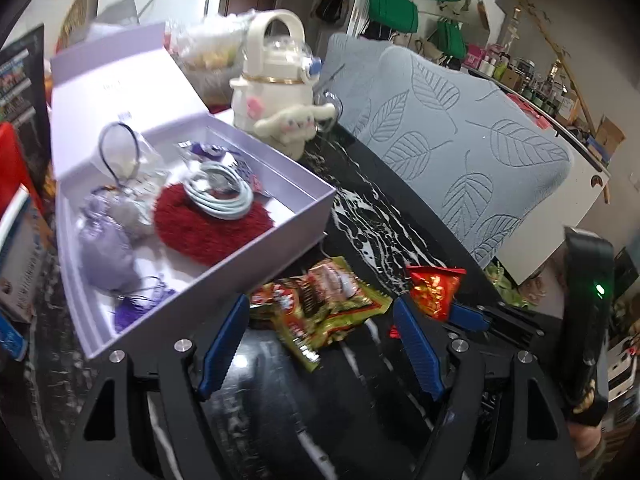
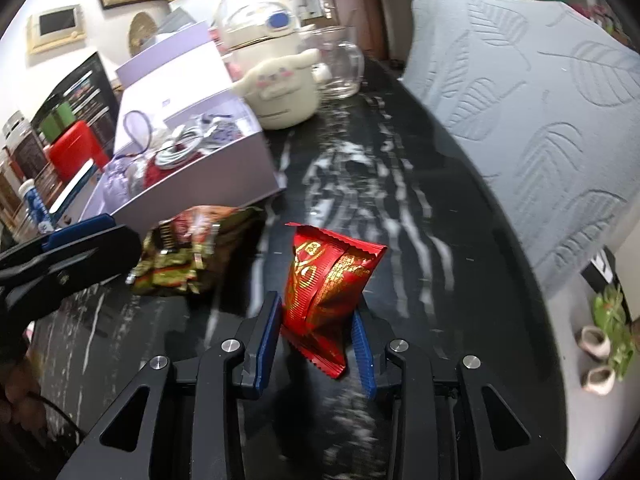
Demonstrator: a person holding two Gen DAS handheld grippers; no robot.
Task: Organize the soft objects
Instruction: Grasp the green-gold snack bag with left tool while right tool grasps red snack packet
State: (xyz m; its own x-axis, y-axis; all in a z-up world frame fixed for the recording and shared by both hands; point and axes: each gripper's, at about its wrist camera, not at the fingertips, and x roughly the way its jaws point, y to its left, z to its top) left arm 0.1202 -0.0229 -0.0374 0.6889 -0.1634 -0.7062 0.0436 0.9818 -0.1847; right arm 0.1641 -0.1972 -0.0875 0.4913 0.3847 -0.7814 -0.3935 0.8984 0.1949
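My right gripper (image 2: 316,340) pinches the red snack packet (image 2: 326,292) between its 2 blue pads, low on the dark marbled table (image 2: 400,200). My left gripper (image 1: 320,344) stands about half open and holds nothing, its pads either side of the green and red snack packets (image 1: 320,304). Just beyond them the open lilac box (image 1: 256,256) holds a red fuzzy pad (image 1: 188,224), a coiled cable (image 1: 222,192) and a lilac pouch (image 1: 106,256). Both grippers tilt steeply downward
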